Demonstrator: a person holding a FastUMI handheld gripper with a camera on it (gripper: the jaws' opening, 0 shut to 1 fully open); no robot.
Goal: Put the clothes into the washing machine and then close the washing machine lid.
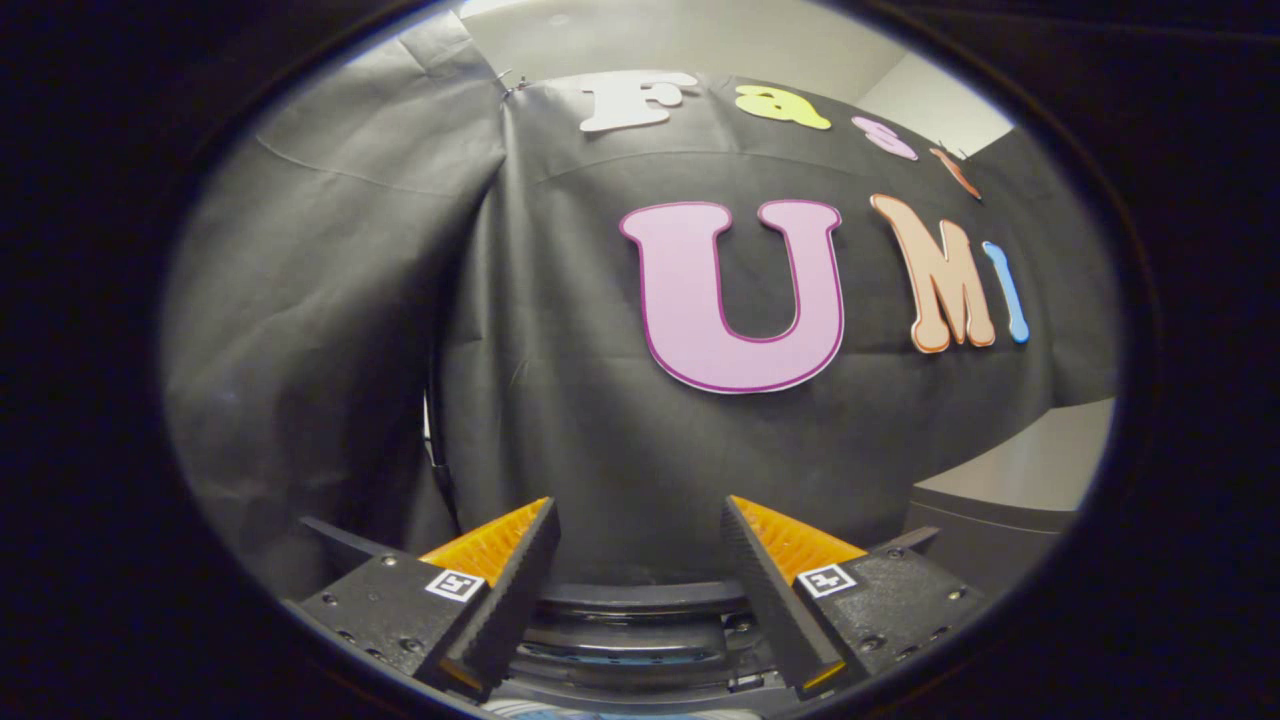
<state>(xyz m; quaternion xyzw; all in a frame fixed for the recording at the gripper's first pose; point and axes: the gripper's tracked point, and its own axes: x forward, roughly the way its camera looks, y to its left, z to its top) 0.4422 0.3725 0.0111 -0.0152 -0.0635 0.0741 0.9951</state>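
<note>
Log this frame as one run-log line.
tongs: open, empty | below/between: washing machine rim | ahead: black booth cloth | clothes: none seen in tongs | lid state: cannot tell

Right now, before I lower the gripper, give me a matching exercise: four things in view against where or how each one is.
Things:
1. gripper
2. black cloth
3. dark curved rim
4. grey ledge

Place or state:
A. hangs creased, beyond the fingers
B. low down, between the two fingers
C. open, nothing between its fingers
D. out past the right finger, off to its side

Pairs: 1-C, 2-A, 3-B, 4-D.
</note>
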